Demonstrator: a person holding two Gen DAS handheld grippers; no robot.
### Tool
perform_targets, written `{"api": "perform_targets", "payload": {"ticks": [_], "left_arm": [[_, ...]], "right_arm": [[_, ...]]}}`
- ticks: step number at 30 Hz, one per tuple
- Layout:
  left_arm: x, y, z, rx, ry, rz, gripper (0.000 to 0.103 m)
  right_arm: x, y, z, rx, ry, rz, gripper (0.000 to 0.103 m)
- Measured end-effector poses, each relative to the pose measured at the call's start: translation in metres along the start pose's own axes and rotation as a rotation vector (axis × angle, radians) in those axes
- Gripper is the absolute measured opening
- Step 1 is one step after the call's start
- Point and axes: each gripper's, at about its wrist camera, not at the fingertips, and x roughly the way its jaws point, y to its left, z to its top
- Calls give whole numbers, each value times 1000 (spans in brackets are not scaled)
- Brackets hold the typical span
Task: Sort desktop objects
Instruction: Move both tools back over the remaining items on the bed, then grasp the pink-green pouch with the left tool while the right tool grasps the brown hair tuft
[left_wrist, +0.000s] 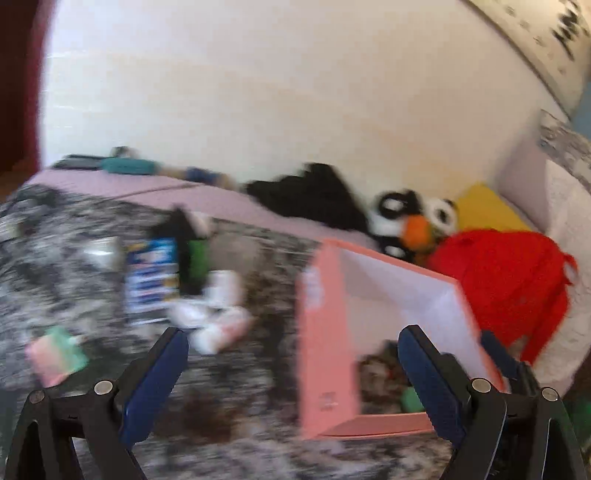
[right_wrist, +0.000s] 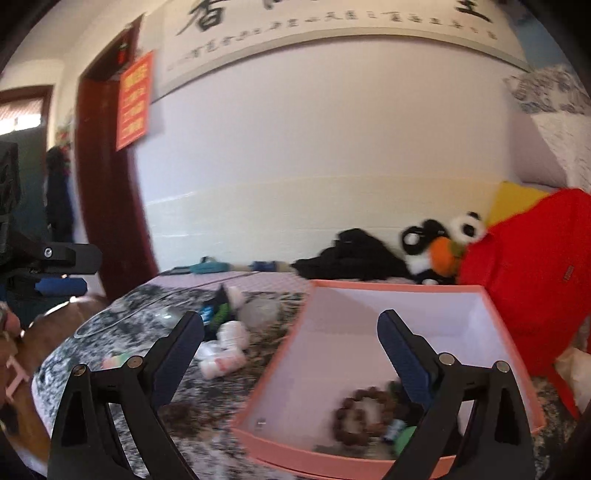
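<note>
Left tongs (left_wrist: 291, 350): jaws spread wide with nothing between the pads, hovering over the mottled grey cloth (left_wrist: 66, 266); the view is blurred.
Right tongs (right_wrist: 291, 332): jaws also wide apart and empty, hanging over the near left corner of the pink box (right_wrist: 369, 288).
Pink box (left_wrist: 317, 332): open-topped, just ahead of the left tongs' right finger.
Inside the box: a brown bead bracelet (right_wrist: 354, 417) and small green items (right_wrist: 404, 437) lie just beside the right tongs' right finger (right_wrist: 402, 354).
Still on the cloth: white bottles (right_wrist: 225, 354), a blue-and-white pack (left_wrist: 149, 277) and a pink-and-green item (left_wrist: 55, 354), ahead and left of both tongs.
Backdrop: panda plush (right_wrist: 447, 243), red bag (right_wrist: 528, 266), black cloth (right_wrist: 351, 262) against the wall.
</note>
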Motion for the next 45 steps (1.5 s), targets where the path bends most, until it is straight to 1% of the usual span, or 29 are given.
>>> {"api": "perform_targets", "payload": {"ticks": [5, 8, 10, 12, 16, 18, 22, 24, 29, 32, 35, 42, 45], "left_arm": [[-23, 74, -1, -98, 8, 128, 95], [-28, 113, -8, -132, 25, 208, 95], [-26, 134, -14, -143, 46, 256, 95], [-21, 158, -22, -155, 75, 322, 95], [-8, 190, -37, -165, 123, 415, 95], [2, 206, -45, -187, 151, 422, 95], [18, 225, -54, -229, 178, 400, 95], [28, 231, -55, -242, 188, 379, 95], [64, 248, -59, -287, 233, 374, 95], [89, 260, -64, -322, 278, 381, 95], [108, 266, -67, -351, 296, 378, 95], [140, 270, -74, -372, 311, 379, 95], [154, 272, -77, -361, 312, 408, 95]], "right_arm": [[17, 61, -7, -80, 21, 76, 97], [31, 97, -17, -132, 47, 112, 98], [42, 118, -25, -170, 69, 131, 98], [54, 140, -34, -213, 95, 146, 98], [77, 165, -51, -261, 157, 167, 98], [89, 174, -60, -275, 195, 177, 98], [112, 189, -78, -301, 277, 192, 98], [126, 193, -90, -310, 329, 194, 98], [155, 190, -112, -323, 434, 190, 98], [166, 181, -117, -300, 476, 193, 98], [174, 172, -120, -276, 508, 193, 98], [192, 163, -132, -260, 582, 213, 96], [198, 165, -141, -282, 611, 217, 96]]}}
